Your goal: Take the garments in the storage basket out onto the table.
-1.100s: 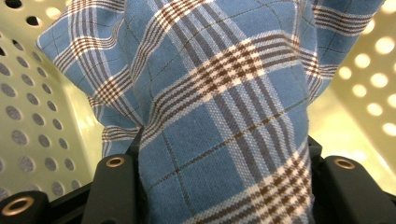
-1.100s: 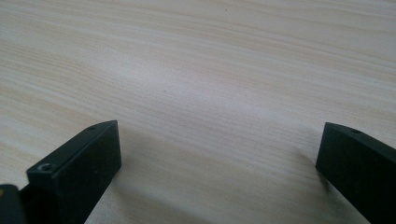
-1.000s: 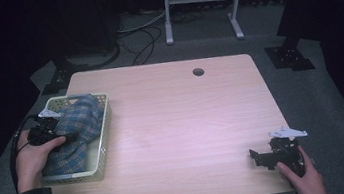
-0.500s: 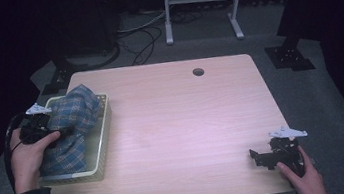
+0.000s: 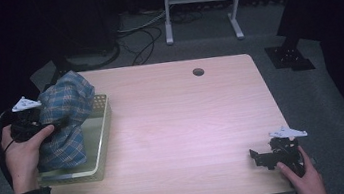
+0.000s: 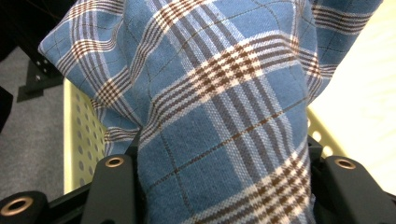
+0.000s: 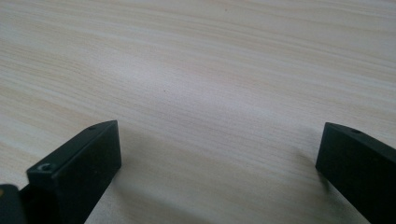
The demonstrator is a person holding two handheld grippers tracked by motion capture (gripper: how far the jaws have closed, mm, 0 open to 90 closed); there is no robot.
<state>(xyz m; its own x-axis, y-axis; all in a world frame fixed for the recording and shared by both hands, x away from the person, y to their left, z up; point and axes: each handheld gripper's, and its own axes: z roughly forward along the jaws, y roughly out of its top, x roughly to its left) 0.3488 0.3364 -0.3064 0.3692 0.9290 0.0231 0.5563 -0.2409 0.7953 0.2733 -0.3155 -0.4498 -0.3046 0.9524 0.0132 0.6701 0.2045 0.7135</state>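
A blue plaid cloth [image 5: 68,118] rises in a bunch out of the pale yellow perforated basket [image 5: 103,134] at the table's left side. My left gripper [image 5: 57,124] is shut on the cloth, holding it above the basket. In the left gripper view the plaid cloth [image 6: 219,107] is pinched between the two black jaws, with the basket wall [image 6: 84,135] behind it. At the table's front right corner my right gripper [image 5: 259,158] rests low over the wood. Its jaws stand wide apart in the right gripper view, right gripper [image 7: 219,154] open with bare tabletop between them.
The wooden table [image 5: 189,125] has a round cable hole [image 5: 198,72] near its far edge. Beyond the table are a metal stand [image 5: 200,2], floor cables and dark equipment bases [image 5: 288,56].
My left gripper has lifted the plaid cloth up out of the basket, so the cloth now stands taller. The right gripper has stayed where it was.
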